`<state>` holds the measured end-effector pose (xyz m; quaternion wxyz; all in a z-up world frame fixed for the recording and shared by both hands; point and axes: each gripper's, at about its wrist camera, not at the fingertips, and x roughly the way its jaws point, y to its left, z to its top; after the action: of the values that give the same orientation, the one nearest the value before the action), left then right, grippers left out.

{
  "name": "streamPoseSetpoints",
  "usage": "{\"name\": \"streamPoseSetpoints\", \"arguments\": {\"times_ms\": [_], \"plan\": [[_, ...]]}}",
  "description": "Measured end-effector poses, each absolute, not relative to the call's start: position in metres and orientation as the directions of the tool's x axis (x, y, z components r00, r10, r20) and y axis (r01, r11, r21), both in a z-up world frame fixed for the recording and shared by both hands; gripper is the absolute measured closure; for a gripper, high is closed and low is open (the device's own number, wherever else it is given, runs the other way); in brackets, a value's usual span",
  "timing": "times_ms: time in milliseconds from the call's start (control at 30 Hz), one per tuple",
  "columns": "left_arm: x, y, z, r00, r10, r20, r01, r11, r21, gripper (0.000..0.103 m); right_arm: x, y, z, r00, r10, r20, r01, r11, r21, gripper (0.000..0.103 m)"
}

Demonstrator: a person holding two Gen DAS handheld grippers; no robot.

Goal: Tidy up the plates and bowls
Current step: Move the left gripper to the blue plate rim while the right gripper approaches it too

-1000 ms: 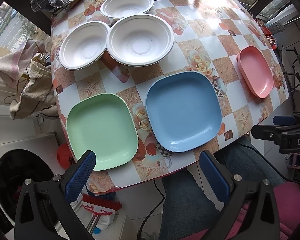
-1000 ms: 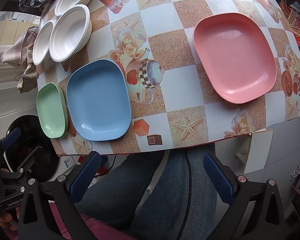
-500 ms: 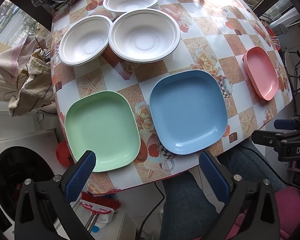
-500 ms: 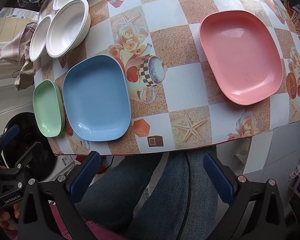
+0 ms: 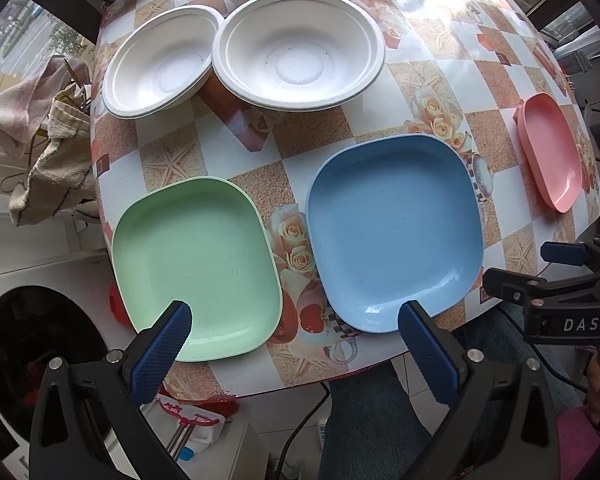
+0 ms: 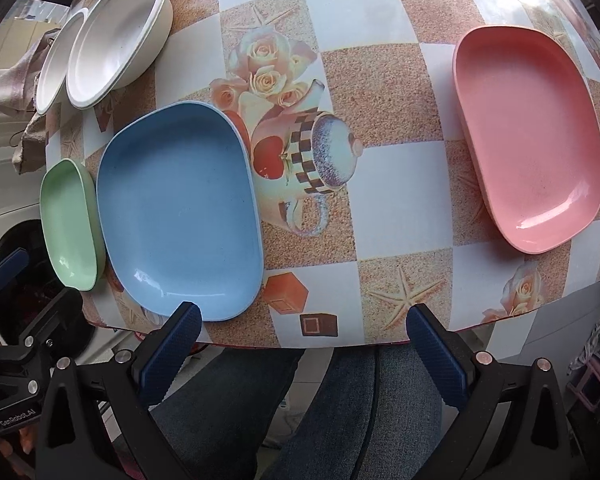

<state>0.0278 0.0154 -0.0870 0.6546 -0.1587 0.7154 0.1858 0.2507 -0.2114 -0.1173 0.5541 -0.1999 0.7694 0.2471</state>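
Left wrist view: left gripper (image 5: 294,322) spread wide, empty, at near edge of worktop (image 5: 236,160) (checked oilcloth, roses, starfish). Left fingertip overlaps green plate (image 5: 196,264); blue plate (image 5: 394,228) just beside it, pink plate (image 5: 550,150) far right. Three white bowls (image 5: 298,50) clustered behind.

Right wrist view: right gripper (image 6: 302,322) also wide apart, holding nothing. Blue plate (image 6: 180,216) near left fingertip, pink plate (image 6: 530,136) well apart, green plate (image 6: 70,220) at far left.

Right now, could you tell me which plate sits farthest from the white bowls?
The pink plate, alone at the table's right end; green and blue lie nearer them.
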Motion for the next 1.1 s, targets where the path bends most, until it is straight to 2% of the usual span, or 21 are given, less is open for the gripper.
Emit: {"name": "streamPoseSetpoints", "arguments": {"times_ms": [133, 600, 733, 1100], "plan": [[0.03, 0.016, -0.093, -0.107, 0.032, -0.994, -0.472, 0.878, 0.08, 0.0, 0.249, -0.197, -0.125, -0.284, -0.017, -0.959, -0.61, 0.775, 0.168, 0.0], [0.035, 0.013, -0.107, -0.135, 0.045, -0.99, -0.486, 0.868, 0.105, 0.0, 0.263, -0.147, -0.152, -0.14, -0.13, -0.982, -0.711, 0.703, 0.008, 0.0], [0.041, 0.012, -0.113, -0.14, 0.045, -0.989, -0.477, 0.872, 0.108, 0.0, 0.247, -0.152, -0.158, -0.143, -0.128, -0.981, -0.731, 0.683, 0.018, 0.0], [0.08, -0.012, -0.125, -0.092, 0.028, -0.995, -0.432, 0.899, 0.066, 0.0, 0.28, -0.203, -0.166, -0.165, -0.118, -0.979, -0.625, 0.781, 0.011, 0.0]]}}
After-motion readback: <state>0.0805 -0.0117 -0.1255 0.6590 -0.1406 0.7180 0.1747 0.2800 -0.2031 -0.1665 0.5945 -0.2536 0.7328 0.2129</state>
